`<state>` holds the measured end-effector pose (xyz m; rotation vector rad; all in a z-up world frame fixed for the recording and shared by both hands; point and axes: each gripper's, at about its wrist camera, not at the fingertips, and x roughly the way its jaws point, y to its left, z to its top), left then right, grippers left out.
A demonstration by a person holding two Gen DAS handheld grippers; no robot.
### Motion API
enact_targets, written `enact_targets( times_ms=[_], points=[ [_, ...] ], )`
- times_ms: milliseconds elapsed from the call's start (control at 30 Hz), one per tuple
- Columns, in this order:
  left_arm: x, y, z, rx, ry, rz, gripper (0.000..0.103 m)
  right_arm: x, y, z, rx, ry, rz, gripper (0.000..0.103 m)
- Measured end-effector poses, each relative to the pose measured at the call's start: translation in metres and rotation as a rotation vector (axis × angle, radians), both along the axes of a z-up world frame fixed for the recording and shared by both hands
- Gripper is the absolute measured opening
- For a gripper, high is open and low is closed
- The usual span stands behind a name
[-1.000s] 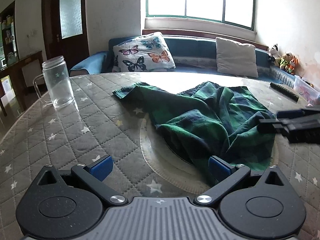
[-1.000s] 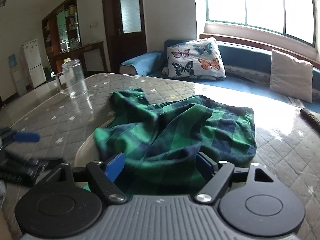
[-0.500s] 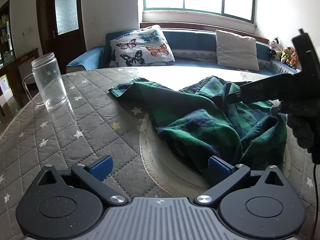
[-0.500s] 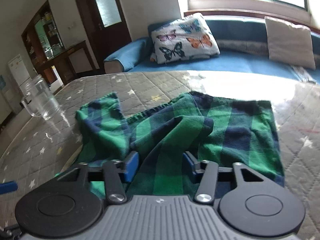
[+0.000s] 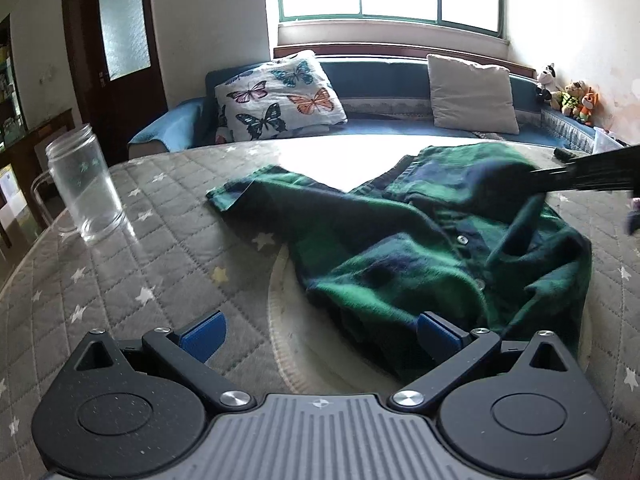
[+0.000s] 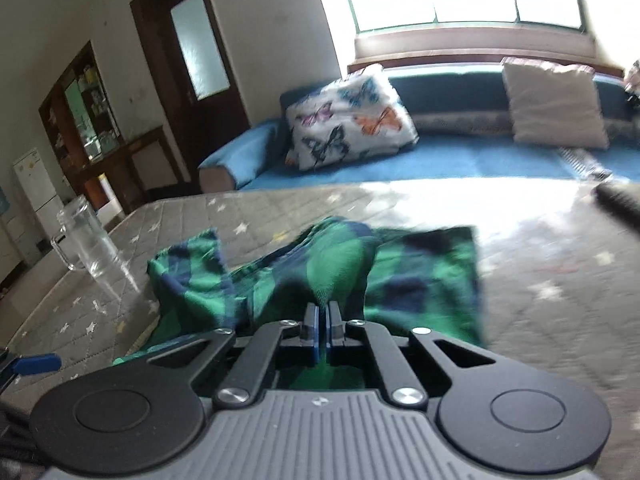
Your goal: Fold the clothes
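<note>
1. Lying crumpled on the quilted, star-patterned desk (image 5: 120,264), the green-and-navy plaid shirt (image 5: 420,248) sits partly over a round pale mat (image 5: 288,320) at the desk's centre.
2. One sleeve (image 5: 248,192) of the shirt stretches toward the desk's left side; the buttoned placket (image 5: 464,240) faces up.
3. Left hand-held gripper (image 5: 320,330): released, fingers spread wide. Its right blue pad (image 5: 434,332) is at the shirt's near edge; contact cannot be confirmed. Its left blue pad (image 5: 202,332) is over bare quilting.
4. Right hand-held gripper (image 6: 322,320): clenched, both pads pressed together on a raised fold of the plaid shirt (image 6: 340,276). The pinched fabric peaks above the fingertips, lifted off the surrounding cloth.
5. In the left wrist view, the right hand-held gripper (image 5: 592,176) enters from the right edge as a blurred dark bar that meets the shirt's upper right portion.
6. A clear glass jar with handle (image 5: 82,188) stands upright at the desk's left side, well apart from the shirt.
7. A dark, elongated object (image 6: 618,204) lies near the desk's far right edge; it is too blurred to identify.
8. Behind the desk, a blue sofa (image 5: 380,80) carries a butterfly-print pillow (image 5: 280,96) and a plain white pillow (image 5: 472,94). Small plush toys (image 5: 568,96) sit at its right end.
</note>
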<state>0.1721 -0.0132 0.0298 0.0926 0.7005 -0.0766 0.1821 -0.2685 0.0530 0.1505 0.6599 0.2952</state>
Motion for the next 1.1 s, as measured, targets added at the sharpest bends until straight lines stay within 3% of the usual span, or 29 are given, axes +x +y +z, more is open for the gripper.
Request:
enact_targets(
  times_ms=[200,367,500,700,767,833,933,1000,1100],
  points=[
    [0.011,-0.017,0.005,0.017,-0.016,-0.034,0.103,-0.044,-0.047,0.03,-0.043,-0.093,-0.073,0.002],
    [0.019,-0.035,0.01,0.032,-0.04,-0.082,0.102,-0.086,-0.09,0.041,-0.096,-0.111,-0.185,0.002],
    [0.029,-0.052,0.01,0.038,-0.046,-0.119,0.102,-0.109,-0.118,0.029,-0.124,-0.039,-0.284,0.002],
    [0.046,-0.082,-0.007,0.114,-0.037,-0.193,0.089,-0.117,-0.143,-0.001,-0.182,0.058,-0.385,0.008],
    [0.049,-0.09,-0.016,0.164,-0.03,-0.21,0.084,-0.116,-0.145,-0.003,-0.197,0.059,-0.393,0.015],
    [0.051,-0.095,-0.026,0.202,-0.018,-0.225,0.079,-0.116,-0.143,-0.003,-0.212,0.053,-0.351,0.035],
    [0.054,-0.097,-0.038,0.247,-0.007,-0.227,0.066,-0.113,-0.12,-0.007,-0.282,0.044,-0.26,0.041],
    [0.053,-0.094,-0.04,0.243,-0.003,-0.23,0.058,-0.106,-0.106,-0.011,-0.33,0.036,-0.212,0.052],
    [0.049,-0.089,-0.037,0.232,-0.016,-0.231,0.047,-0.093,-0.082,-0.023,-0.416,0.027,-0.137,0.057]
  ],
)
